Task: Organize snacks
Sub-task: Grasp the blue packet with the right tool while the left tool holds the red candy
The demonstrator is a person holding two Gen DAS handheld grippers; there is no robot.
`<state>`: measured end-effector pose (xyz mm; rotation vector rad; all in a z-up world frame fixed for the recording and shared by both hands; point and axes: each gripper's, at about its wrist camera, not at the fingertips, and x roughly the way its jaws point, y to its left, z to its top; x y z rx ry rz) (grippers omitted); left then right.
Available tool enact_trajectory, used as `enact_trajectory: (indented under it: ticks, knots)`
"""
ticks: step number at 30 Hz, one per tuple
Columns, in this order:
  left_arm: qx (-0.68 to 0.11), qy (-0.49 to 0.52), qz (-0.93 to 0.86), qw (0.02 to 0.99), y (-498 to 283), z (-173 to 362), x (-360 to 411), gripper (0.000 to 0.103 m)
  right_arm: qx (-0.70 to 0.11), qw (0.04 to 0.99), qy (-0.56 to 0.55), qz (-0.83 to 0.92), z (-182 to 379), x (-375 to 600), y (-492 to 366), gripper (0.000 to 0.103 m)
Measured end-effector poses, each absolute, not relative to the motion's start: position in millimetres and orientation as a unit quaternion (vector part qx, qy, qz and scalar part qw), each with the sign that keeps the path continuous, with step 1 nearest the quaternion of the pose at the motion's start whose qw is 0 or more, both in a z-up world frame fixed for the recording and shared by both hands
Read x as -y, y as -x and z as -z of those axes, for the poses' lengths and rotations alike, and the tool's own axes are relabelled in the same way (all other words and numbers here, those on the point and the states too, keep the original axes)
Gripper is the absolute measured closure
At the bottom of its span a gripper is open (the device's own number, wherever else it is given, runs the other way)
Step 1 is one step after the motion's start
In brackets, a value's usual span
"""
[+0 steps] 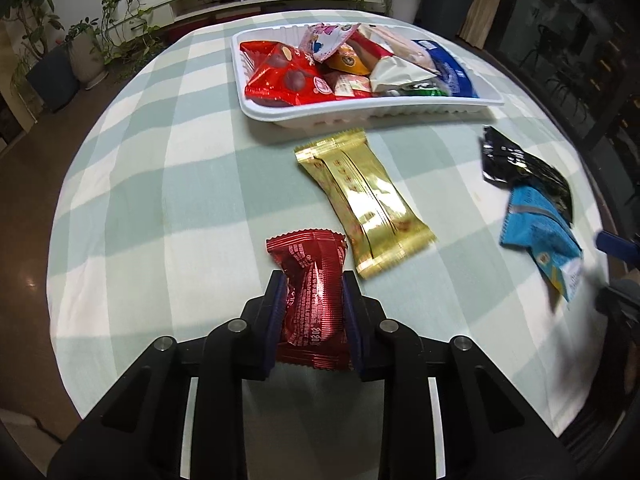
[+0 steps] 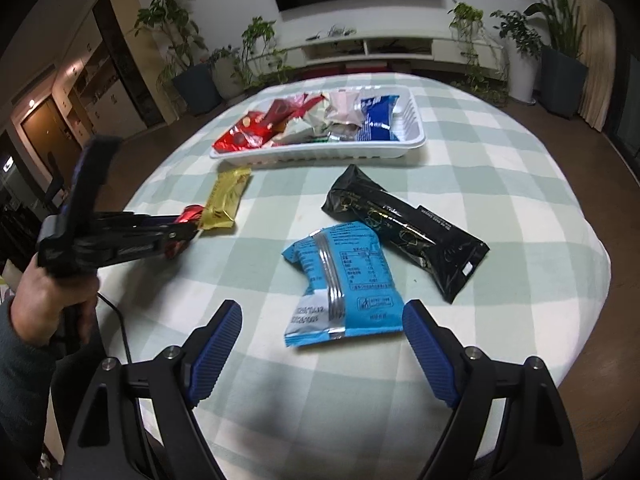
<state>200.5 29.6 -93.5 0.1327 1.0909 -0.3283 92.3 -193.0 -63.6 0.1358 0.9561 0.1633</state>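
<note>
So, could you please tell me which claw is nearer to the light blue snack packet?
Right. The right claw is open with the light blue snack packet lying just ahead between its fingers. The left claw sits well off to the packet's left, shut on the red snack packet.

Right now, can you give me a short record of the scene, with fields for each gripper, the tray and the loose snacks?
left gripper: shut on red snack packet
right gripper: open, near blue snack packet
white tray: holds many snack packets
loose on checked tablecloth: gold snack packet, black snack packet, blue snack packet
blue and black packets: overlapping at one corner
</note>
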Motion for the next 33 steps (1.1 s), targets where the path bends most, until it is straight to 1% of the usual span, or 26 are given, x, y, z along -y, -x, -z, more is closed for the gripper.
enact_trajectory:
  ticks: [5, 12, 17, 20, 21, 27, 33]
  knots:
    - [-0.516, -0.056, 0.164, 0.839, -179.2, 91.8, -30.8, 0.078, -0.480, 0.872, -0.048, -0.083, 72.2, 194.7, -110.5, 0.019]
    - [-0.513, -0.050, 0.180, 0.838, -151.6, 89.6, -25.2, 0.078, -0.513, 0.852, -0.037, -0.093, 87.0, 193.4, -138.7, 0.021]
    - [-0.513, -0.048, 0.182, 0.838, -145.9, 90.7, -24.2, 0.078, -0.540, 0.837, -0.011, -0.089, 99.0, 185.6, -154.9, 0.034]
    - [-0.512, -0.047, 0.182, 0.838, -145.4, 90.4, -24.4, 0.078, -0.543, 0.835, 0.010, -0.088, 100.8, 178.9, -156.4, 0.039]
    - [-0.512, -0.046, 0.182, 0.838, -145.2, 90.2, -24.5, 0.078, -0.543, 0.835, 0.012, -0.089, 100.8, 177.9, -156.6, 0.043]
    - [-0.510, -0.043, 0.183, 0.839, -145.0, 89.4, -24.7, 0.078, -0.542, 0.835, -0.001, -0.094, 98.6, 180.8, -155.3, 0.057]
    - [-0.508, -0.038, 0.185, 0.840, -144.0, 87.6, -26.3, 0.078, -0.534, 0.839, -0.020, -0.100, 93.4, 181.0, -147.1, 0.062]
